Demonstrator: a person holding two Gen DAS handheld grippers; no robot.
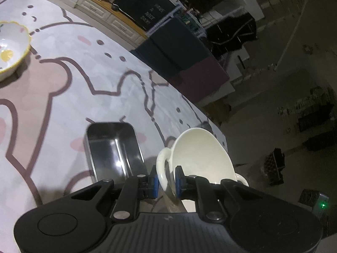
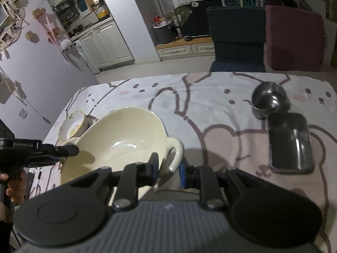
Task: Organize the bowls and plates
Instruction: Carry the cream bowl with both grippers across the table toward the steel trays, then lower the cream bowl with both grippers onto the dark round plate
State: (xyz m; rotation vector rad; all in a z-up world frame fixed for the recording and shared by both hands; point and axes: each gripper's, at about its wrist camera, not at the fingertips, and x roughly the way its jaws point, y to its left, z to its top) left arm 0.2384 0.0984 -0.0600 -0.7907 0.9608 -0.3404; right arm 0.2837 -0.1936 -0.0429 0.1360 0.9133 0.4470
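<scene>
Cream ceramic bowl with two loop handles: held tilted above the table, between the two tools. Right gripper: its blue-padded fingers are clamped on the bowl's rim beside one loop handle, one pad inside the rim and one outside. Left gripper: closed on the rim by a handle in its own view; in the right wrist view it reaches in from the left edge and meets the bowl's opposite side.

Rectangular stainless-steel tray: flat on the table, to the right of the bowl and apart from it. Round stainless-steel bowl: just beyond the tray, touching or nearly touching its far end; which cannot be told. White bowl with yellow scalloped rim: on the table behind the cream bowl, near the left edge.

Tablecloth with pink bear cartoon print: covers the table. Two chairs, dark blue and maroon, stand at the far side.
</scene>
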